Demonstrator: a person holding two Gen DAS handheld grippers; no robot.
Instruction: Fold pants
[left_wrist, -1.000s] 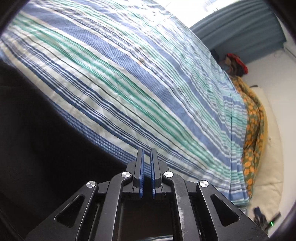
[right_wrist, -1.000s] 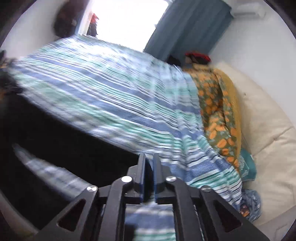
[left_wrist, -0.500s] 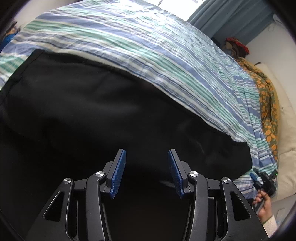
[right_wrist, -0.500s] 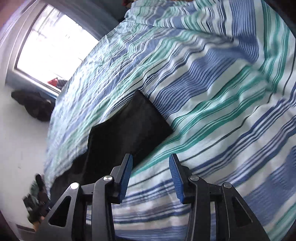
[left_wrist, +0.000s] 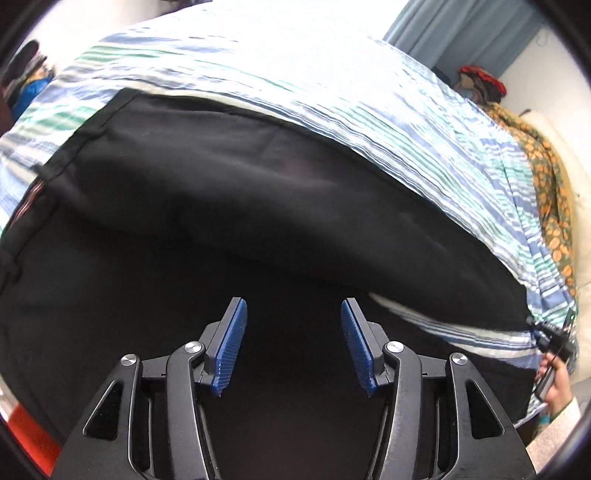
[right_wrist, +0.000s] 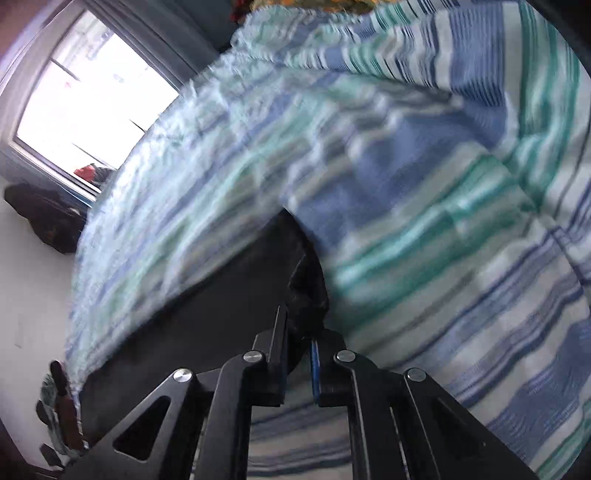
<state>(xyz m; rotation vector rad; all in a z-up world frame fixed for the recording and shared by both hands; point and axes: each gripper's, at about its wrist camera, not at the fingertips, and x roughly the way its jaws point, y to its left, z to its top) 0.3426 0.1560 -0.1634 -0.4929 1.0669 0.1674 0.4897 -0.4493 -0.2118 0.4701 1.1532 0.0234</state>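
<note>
Two grippers changed: left gripper (left_wrist: 293, 341) widening over pants (left_wrist: 258, 206), right gripper (right_wrist: 298, 350) now closing on hem

Black pants (left_wrist: 258, 206) lie spread flat across the lower and middle frame on a striped bedsheet (left_wrist: 369, 103)

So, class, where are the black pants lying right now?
The black pants lie spread on the striped bedsheet, filling the left wrist view's lower half, left of the orange patterned blanket.
</note>
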